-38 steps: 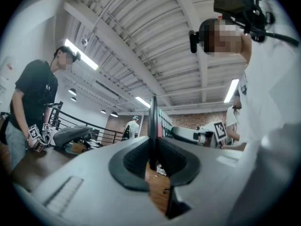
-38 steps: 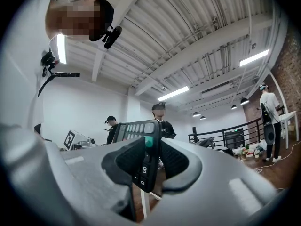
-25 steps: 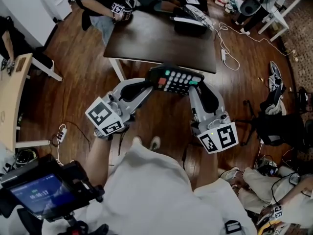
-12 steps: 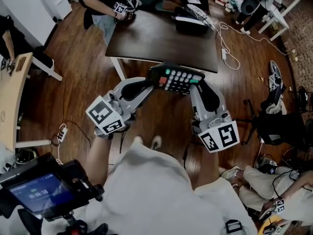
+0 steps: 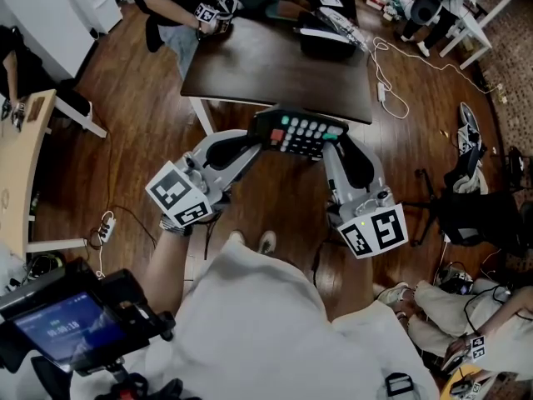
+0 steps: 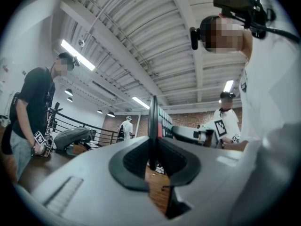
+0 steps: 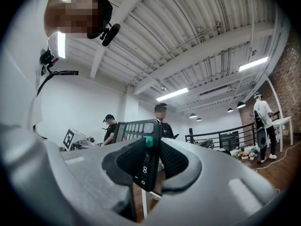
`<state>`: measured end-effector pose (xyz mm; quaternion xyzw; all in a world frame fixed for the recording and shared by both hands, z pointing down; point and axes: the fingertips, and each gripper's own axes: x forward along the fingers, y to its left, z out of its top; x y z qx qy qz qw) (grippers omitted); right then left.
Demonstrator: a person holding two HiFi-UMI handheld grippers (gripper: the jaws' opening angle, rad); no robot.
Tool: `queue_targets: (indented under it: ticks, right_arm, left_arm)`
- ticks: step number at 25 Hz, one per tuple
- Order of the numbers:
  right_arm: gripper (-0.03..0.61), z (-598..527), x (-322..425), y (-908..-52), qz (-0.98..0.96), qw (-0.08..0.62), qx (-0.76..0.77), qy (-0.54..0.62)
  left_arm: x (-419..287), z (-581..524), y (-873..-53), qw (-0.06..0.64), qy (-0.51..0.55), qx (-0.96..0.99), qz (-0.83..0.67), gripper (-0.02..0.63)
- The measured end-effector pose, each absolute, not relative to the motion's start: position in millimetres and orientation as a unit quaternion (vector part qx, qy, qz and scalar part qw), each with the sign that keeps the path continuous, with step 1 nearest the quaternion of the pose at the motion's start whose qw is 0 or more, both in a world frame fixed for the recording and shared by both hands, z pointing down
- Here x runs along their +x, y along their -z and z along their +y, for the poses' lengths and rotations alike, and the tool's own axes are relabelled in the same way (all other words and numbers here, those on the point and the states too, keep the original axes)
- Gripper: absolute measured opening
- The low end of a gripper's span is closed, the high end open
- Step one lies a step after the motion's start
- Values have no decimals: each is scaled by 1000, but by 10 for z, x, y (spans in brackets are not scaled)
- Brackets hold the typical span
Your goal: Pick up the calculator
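The calculator is dark, with pale green keys and one red key. It hangs in the air over the wooden floor, just in front of the dark table. My left gripper is shut on its left edge, and in the left gripper view the calculator shows edge-on, upright between the pads of the left gripper. My right gripper is shut on the right edge. In the right gripper view the calculator shows its keys and sits tilted between the pads of the right gripper.
A black bag-like object lies on the table's far side, where a seated person holds tagged grippers. White cables trail on the floor at right, near a black chair. A small screen sits at lower left.
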<state>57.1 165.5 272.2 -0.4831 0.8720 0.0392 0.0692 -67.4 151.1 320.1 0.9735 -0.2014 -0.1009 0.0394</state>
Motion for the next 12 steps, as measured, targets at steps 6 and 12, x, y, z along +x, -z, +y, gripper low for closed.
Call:
queue_targets:
  ticks: [6,12]
  right_arm:
    - [95,1662,640,-2755,870,67,-487,-38]
    - [95,1663,544,-2735,868,66,-490,-37]
  left_arm:
    - [-598,1512,-3240,43,99,974,-198,54]
    - [-696,1512,-3215,41,96,975,-195,54]
